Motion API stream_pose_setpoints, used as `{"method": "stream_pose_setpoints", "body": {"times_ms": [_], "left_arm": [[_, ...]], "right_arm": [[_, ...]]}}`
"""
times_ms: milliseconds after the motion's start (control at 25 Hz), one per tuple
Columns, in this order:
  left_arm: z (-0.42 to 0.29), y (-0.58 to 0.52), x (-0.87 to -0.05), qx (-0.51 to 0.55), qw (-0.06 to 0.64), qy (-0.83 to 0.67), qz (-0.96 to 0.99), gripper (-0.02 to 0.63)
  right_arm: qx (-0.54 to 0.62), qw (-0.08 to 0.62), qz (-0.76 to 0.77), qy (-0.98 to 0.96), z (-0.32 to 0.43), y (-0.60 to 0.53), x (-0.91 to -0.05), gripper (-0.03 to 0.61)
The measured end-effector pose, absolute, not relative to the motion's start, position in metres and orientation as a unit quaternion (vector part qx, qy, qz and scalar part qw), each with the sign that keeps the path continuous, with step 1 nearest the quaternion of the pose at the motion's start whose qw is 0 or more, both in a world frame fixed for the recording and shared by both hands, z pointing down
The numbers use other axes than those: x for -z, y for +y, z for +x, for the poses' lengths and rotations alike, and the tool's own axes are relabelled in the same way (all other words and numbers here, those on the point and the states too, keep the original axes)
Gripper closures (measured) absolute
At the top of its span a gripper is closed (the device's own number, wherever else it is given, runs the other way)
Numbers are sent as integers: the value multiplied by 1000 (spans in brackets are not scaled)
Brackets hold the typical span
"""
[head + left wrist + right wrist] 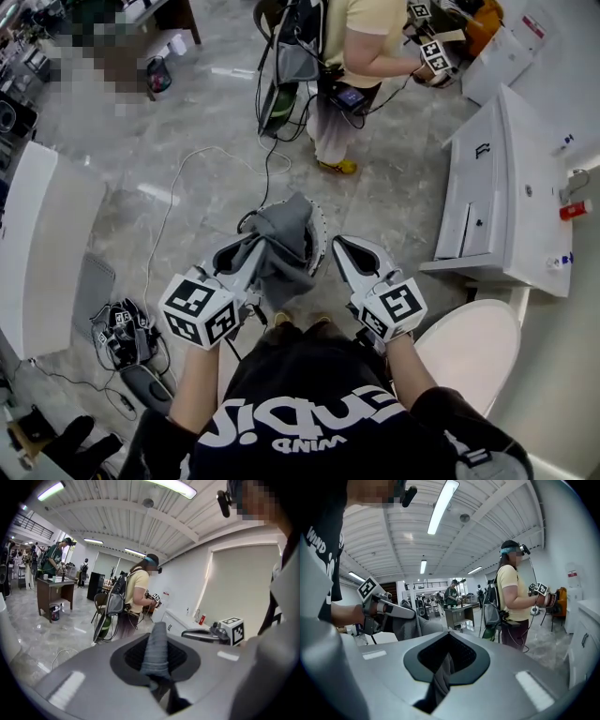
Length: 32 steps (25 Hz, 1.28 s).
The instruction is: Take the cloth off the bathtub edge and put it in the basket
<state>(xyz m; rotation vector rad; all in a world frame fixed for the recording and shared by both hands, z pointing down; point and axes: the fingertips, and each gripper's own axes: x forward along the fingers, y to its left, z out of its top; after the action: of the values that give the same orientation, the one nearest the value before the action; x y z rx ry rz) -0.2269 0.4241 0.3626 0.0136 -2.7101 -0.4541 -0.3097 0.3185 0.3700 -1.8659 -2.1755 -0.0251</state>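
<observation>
A grey cloth [286, 239] hangs bunched over a round basket whose white rim [322, 234] shows beside it on the floor. My left gripper [248, 258] is shut on the cloth's left side. In the left gripper view the cloth [157, 648] lies over the pads and runs down between the closed jaws of that gripper [157, 667]. My right gripper [339, 246] is just right of the cloth, also shut. In the right gripper view a strip of cloth [439, 679] is pinched in the seam of that gripper [445, 667], and the bulk of it [410, 625] hangs by the left gripper [393, 609].
A person in a yellow shirt [361, 37] stands beyond the basket with other grippers. A white cabinet [506, 187] is at the right, a white rounded fixture [473, 347] at lower right, and a white surface [37, 253] at left. Cables [122, 333] lie on the floor.
</observation>
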Motion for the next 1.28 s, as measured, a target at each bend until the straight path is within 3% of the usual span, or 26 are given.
{"method": "stream_pose_setpoints", "body": {"times_ms": [280, 640, 1280], "left_arm": [[-246, 422, -424, 173, 216, -961, 21, 583], [-243, 423, -567, 205, 305, -930, 14, 584], [-249, 422, -750, 213, 315, -925, 4, 583]], "right_arm": [[13, 173, -631, -756, -323, 315, -416, 569], [11, 225, -609, -760, -330, 326, -499, 569], [27, 318, -567, -759, -308, 312, -673, 569]]}}
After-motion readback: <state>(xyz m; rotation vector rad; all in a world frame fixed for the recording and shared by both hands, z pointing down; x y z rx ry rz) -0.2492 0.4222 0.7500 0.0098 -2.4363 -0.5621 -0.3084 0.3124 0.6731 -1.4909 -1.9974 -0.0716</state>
